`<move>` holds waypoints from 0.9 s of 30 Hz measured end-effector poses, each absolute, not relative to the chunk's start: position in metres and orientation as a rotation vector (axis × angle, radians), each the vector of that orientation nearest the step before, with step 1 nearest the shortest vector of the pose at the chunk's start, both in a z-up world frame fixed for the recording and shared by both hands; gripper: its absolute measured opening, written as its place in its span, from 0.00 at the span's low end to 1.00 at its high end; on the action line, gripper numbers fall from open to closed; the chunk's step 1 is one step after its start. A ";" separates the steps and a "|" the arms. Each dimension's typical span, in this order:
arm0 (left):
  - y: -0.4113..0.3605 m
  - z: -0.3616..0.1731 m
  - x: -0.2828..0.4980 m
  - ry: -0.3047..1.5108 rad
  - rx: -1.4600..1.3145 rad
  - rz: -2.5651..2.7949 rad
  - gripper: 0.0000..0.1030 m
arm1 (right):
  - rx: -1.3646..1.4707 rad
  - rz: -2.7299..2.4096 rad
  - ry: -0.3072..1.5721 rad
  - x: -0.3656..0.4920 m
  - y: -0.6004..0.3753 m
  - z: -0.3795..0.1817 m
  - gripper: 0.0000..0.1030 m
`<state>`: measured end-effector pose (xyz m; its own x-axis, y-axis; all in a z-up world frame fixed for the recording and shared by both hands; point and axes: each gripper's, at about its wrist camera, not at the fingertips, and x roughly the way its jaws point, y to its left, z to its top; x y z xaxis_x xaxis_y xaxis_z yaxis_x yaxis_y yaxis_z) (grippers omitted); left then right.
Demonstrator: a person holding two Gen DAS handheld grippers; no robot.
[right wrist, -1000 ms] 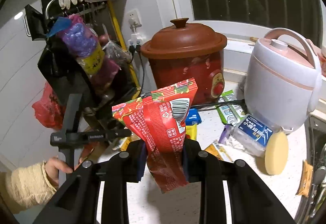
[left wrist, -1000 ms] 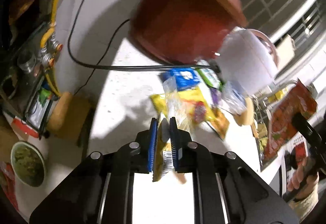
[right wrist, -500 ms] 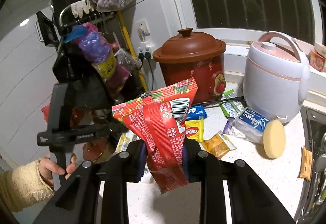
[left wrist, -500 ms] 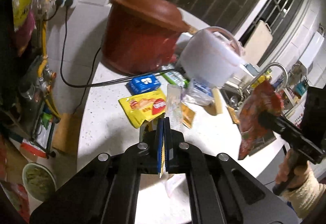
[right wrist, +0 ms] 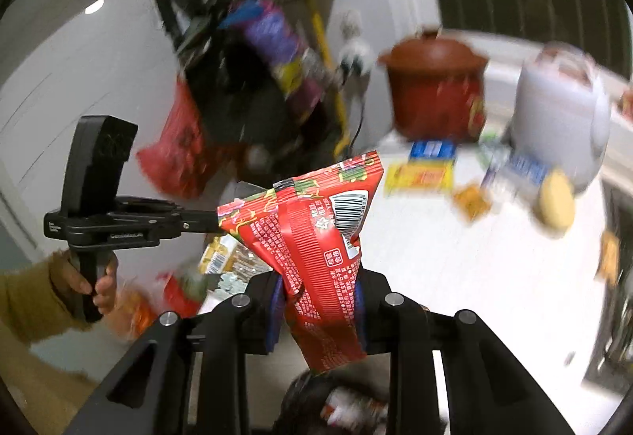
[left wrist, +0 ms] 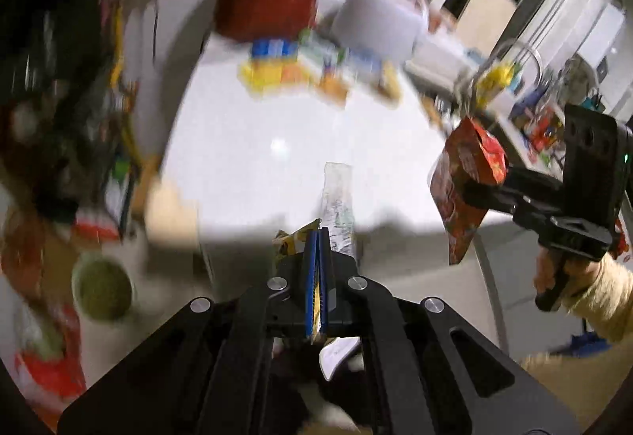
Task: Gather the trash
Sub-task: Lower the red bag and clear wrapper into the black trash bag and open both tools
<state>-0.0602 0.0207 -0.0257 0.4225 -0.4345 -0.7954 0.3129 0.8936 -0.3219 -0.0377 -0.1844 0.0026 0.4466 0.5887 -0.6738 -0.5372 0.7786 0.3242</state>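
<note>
The left gripper [left wrist: 316, 237] squeezes 2 thin wrappers [left wrist: 336, 197], the right gripper [right wrist: 318, 292] squeezes a red bag [right wrist: 312, 221], and more trash [right wrist: 419, 176] waits on the counter [right wrist: 455, 277].

The right tool [right wrist: 318, 300] clamps a crumpled red snack bag [right wrist: 316, 233] above the white counter [right wrist: 455, 269] — blurred wrappers [right wrist: 419, 174] lie beyond, before a brown pot [right wrist: 435, 87].
</note>
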 end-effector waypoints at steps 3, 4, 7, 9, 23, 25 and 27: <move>0.014 -0.075 -0.081 1.168 -0.120 -0.444 0.01 | 0.069 0.694 0.958 -0.062 -0.181 -0.030 0.27; 0.013 -0.086 -0.083 1.190 -0.125 -0.439 0.01 | 0.075 0.689 0.985 -0.066 -0.180 -0.039 0.27; 0.001 -0.136 -0.088 1.263 -0.101 -0.430 0.01 | 0.043 0.662 1.073 -0.080 -0.177 -0.080 0.27; -0.008 -0.177 -0.086 1.309 -0.082 -0.429 0.01 | 0.010 0.646 1.144 -0.087 -0.175 -0.119 0.27; -0.028 -0.403 -0.071 1.508 -0.015 -0.221 0.54 | -0.257 0.481 1.466 -0.091 -0.160 -0.366 0.51; -0.028 -0.405 -0.072 1.486 0.037 -0.202 0.69 | -0.313 0.452 1.456 -0.093 -0.160 -0.372 0.60; -0.026 -0.401 -0.072 1.484 0.058 -0.198 0.71 | -0.322 0.461 1.455 -0.095 -0.163 -0.370 0.65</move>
<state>-0.0723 -0.0258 -0.4011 0.0736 -0.0967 -0.9926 0.1674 0.9824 -0.0833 -0.0953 -0.1626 -0.3702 0.0527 0.1054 -0.9930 -0.4861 0.8714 0.0667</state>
